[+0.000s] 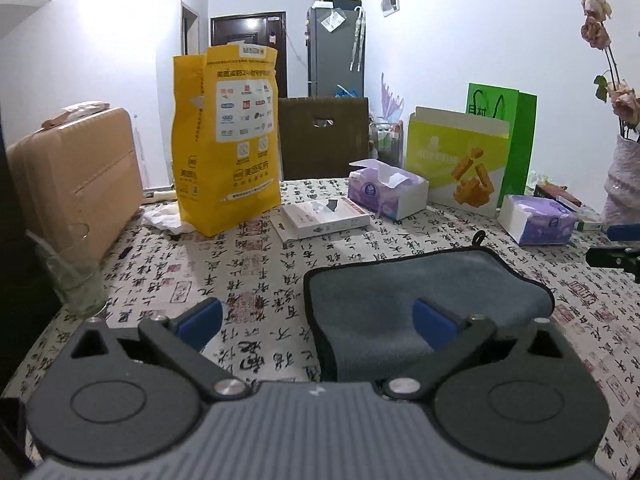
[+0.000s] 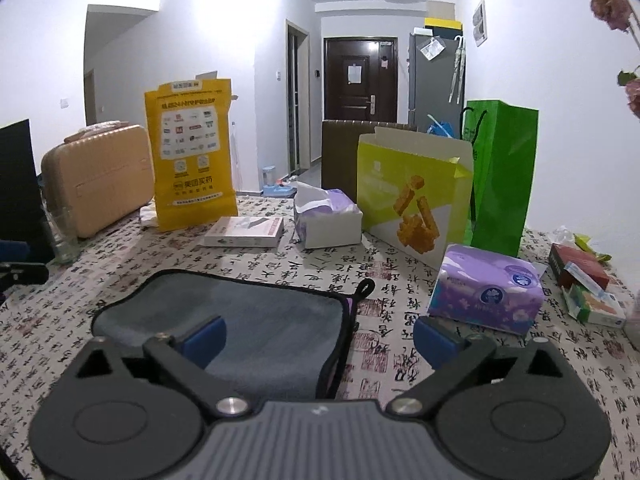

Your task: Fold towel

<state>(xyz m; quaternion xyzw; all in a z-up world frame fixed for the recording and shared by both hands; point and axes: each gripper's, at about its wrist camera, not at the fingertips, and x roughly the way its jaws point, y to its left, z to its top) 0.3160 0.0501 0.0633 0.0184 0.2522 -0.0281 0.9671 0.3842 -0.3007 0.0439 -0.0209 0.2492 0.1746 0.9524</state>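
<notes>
I am holding both jaws spread over one folded grey towel [image 1: 424, 280], two purple tissue packs [image 2: 486, 290] lying beyond it.

Both wrist cams sit low and close over the worktop [image 1: 280, 264], looking forward toward the far door. Left one looks from the towel's [image 1: 420, 284] left side, right one from its right, and both catch the towel and yellow bag [image 2: 192, 152].

A table under a calligraphy-print tablecloth [image 2: 280, 272] carries a folded grey towel [image 2: 256, 320] near its front. Behind stand a yellow bag [image 2: 192, 160], tissue boxes [image 2: 486, 288], a flat white box [image 2: 244, 232] and a green bag [image 2: 504, 176].
</notes>
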